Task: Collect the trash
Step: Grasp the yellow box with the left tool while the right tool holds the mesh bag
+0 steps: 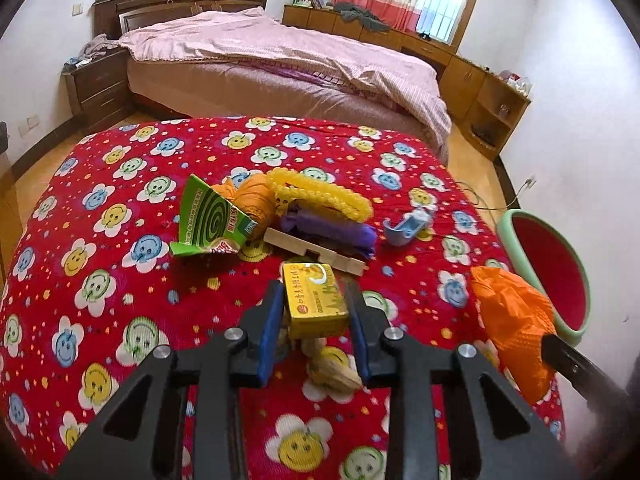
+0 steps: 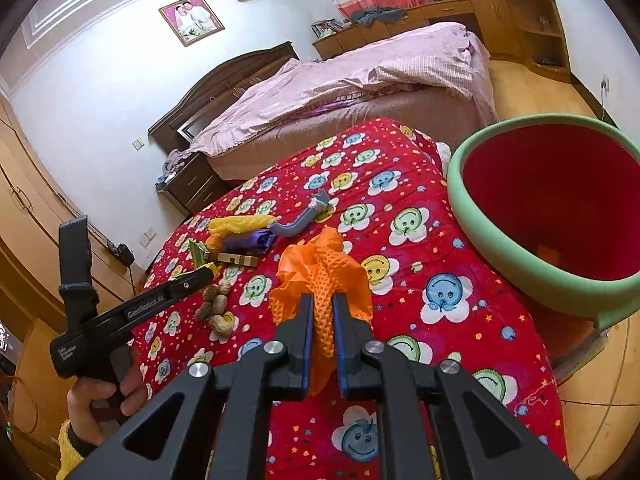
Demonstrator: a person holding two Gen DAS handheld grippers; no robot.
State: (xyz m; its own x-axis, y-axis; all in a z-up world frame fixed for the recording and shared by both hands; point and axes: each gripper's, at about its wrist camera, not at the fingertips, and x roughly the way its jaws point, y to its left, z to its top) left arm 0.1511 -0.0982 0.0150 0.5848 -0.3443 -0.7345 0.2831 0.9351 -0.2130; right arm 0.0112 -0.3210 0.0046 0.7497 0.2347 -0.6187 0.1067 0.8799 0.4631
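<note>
My left gripper point(image 1: 314, 300) is shut on a small gold box point(image 1: 314, 300) and holds it above the red flowered cloth point(image 1: 120, 272), over some peanut shells point(image 1: 332, 372). My right gripper point(image 2: 322, 308) is shut on an orange mesh bag point(image 2: 320, 272), which also shows at the right of the left wrist view point(image 1: 516, 320). A red bin with a green rim point(image 2: 464, 216) stands right of the table, its rim also in the left wrist view point(image 1: 520, 216). The left gripper shows in the right wrist view point(image 2: 200, 276).
A pile lies mid-table: a torn green mosquito-coil box point(image 1: 208, 220), orange yarn point(image 1: 252, 200), yellow beads point(image 1: 320, 194), purple cloth point(image 1: 332, 232), a wooden piece point(image 1: 316, 252) and a blue-grey hook point(image 1: 408, 226). A pink bed point(image 1: 280, 60) stands beyond.
</note>
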